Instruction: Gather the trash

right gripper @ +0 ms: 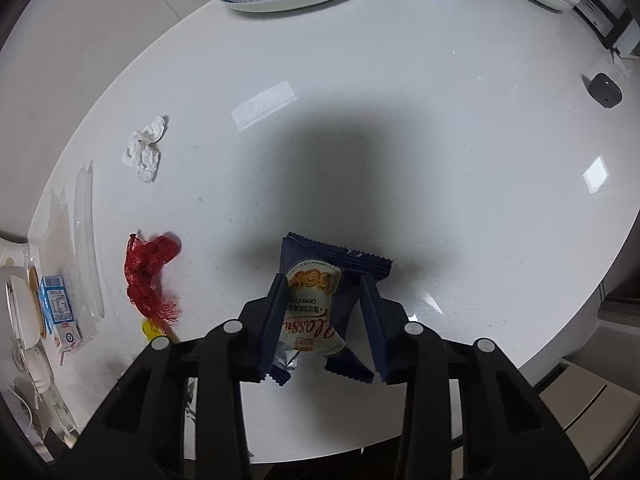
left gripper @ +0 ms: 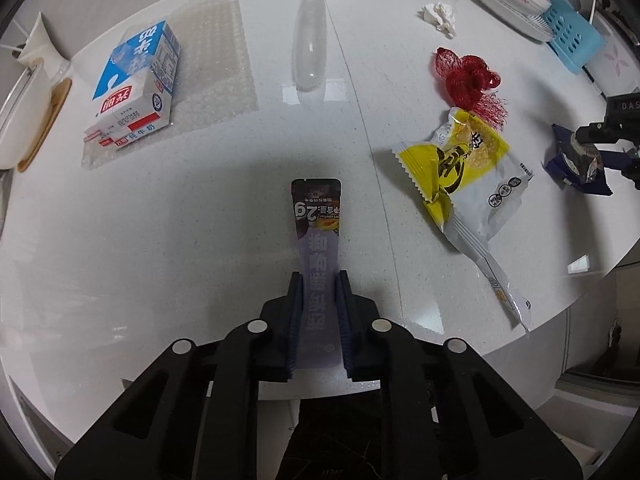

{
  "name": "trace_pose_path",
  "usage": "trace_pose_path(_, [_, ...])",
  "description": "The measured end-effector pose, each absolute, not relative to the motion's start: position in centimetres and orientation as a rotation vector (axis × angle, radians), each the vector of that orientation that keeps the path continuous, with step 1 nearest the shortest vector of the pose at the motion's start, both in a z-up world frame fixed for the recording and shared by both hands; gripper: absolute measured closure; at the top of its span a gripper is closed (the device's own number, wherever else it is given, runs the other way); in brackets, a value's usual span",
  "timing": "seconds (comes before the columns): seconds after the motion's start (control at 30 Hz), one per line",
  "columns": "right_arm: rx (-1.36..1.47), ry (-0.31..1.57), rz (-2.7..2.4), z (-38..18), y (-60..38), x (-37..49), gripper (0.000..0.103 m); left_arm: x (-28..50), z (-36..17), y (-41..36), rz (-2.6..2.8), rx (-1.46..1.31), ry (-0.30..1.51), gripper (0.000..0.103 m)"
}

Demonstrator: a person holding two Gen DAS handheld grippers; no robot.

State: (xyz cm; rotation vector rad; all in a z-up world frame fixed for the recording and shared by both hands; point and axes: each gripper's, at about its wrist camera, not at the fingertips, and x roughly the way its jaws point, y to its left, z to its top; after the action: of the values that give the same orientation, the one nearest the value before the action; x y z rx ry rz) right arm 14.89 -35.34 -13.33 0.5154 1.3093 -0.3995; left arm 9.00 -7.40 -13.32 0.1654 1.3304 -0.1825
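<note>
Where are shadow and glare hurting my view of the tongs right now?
Right wrist: a dark shadow covers the counter behind the navy cookie wrapper between the right tongs; glare patches sit clear of it. Left wrist: softer shadow around the purple sachet in the left tongs, print readable.

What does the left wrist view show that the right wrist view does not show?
Only the left wrist view shows the left gripper around a purple sachet, and the whole yellow snack bag.

Only the right wrist view shows a small black object on the countertop.

Both show the red net bag, crumpled tissue, milk carton and navy cookie wrapper.
</note>
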Motion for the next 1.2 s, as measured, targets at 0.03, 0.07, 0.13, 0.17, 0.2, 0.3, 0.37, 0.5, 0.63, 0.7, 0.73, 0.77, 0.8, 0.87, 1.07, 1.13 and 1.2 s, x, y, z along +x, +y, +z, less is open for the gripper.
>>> trace_pose_path(0.03, [0.519, 1.311, -0.396, -13.4, -35.3, 14.9, 0.075, 8.9, -13.2, -7.4, -0.18, 0.161, 1.323, 0.092])
trace_pose_path(0.07, [0.52, 1.314, -0.391, -13.5, -35.4, 15.0, 0.082, 8.8, -13.1, -7.4, -0.172, 0.163, 1.31, 0.093])
trace_pose_path(0.13, [0.522, 1.319, -0.384, -13.6, -35.4, 15.0, 0.085, 9.2, -12.7, -7.0, -0.167, 0.163, 1.302, 0.094])
trace_pose_path(0.17, [0.523, 1.316, -0.378, -13.6, -35.3, 14.9, 0.087, 9.2, -12.6, -6.9, -0.168, 0.156, 1.3, 0.094])
trace_pose_path(0.2, [0.519, 1.312, -0.372, -13.6, -35.3, 14.9, 0.088, 9.2, -12.5, -6.8, -0.166, 0.15, 1.294, 0.094])
trace_pose_path(0.3, [0.509, 1.304, -0.361, -13.4, -35.2, 14.9, 0.091, 8.9, -12.1, -6.4, -0.164, 0.136, 1.282, 0.095])
trace_pose_path(0.37, [0.508, 1.296, -0.352, -13.2, -35.1, 14.8, 0.092, 8.9, -11.8, -6.3, -0.159, 0.138, 1.273, 0.095])
trace_pose_path(0.5, [0.502, 1.282, -0.34, -12.7, -35.2, 14.2, 0.092, 8.7, -11.2, -5.8, -0.162, 0.114, 1.255, 0.095])
trace_pose_path(0.63, [0.479, 1.264, -0.329, -12.1, -35.1, 13.7, 0.092, 8.8, -10.5, -5.5, -0.166, 0.09, 1.245, 0.095])
trace_pose_path(0.7, [0.438, 1.253, -0.325, -11.7, -34.6, 13.4, 0.092, 8.7, -10.2, -5.3, -0.177, 0.065, 1.238, 0.095])
trace_pose_path(0.73, [0.418, 1.247, -0.322, -11.4, -34.3, 13.4, 0.092, 8.6, -10.1, -5.3, -0.181, 0.057, 1.238, 0.095])
trace_pose_path(0.77, [0.404, 1.239, -0.318, -11.1, -34.1, 13.2, 0.092, 8.5, -9.8, -5.1, -0.182, 0.051, 1.235, 0.095])
trace_pose_path(0.8, [0.395, 1.233, -0.314, -10.9, -33.8, 13.0, 0.092, 8.4, -9.6, -5.0, -0.189, 0.041, 1.232, 0.095])
trace_pose_path(0.87, [0.38, 1.219, -0.3, -10.3, -33.4, 12.5, 0.092, 8.0, -9.3, -4.9, -0.189, 0.034, 1.231, 0.095])
trace_pose_path(1.07, [0.325, 1.187, -0.258, -8.6, -32.3, 10.6, 0.092, 7.3, -8.0, -4.8, -0.188, 0.026, 1.214, 0.095])
trace_pose_path(1.13, [0.317, 1.177, -0.245, -8.1, -32.2, 9.9, 0.092, 6.9, -7.5, -4.9, -0.187, 0.03, 1.205, 0.095])
trace_pose_path(1.2, [0.309, 1.166, -0.228, -7.5, -31.9, 9.1, 0.092, 6.5, -7.1, -5.0, -0.186, 0.027, 1.2, 0.095])
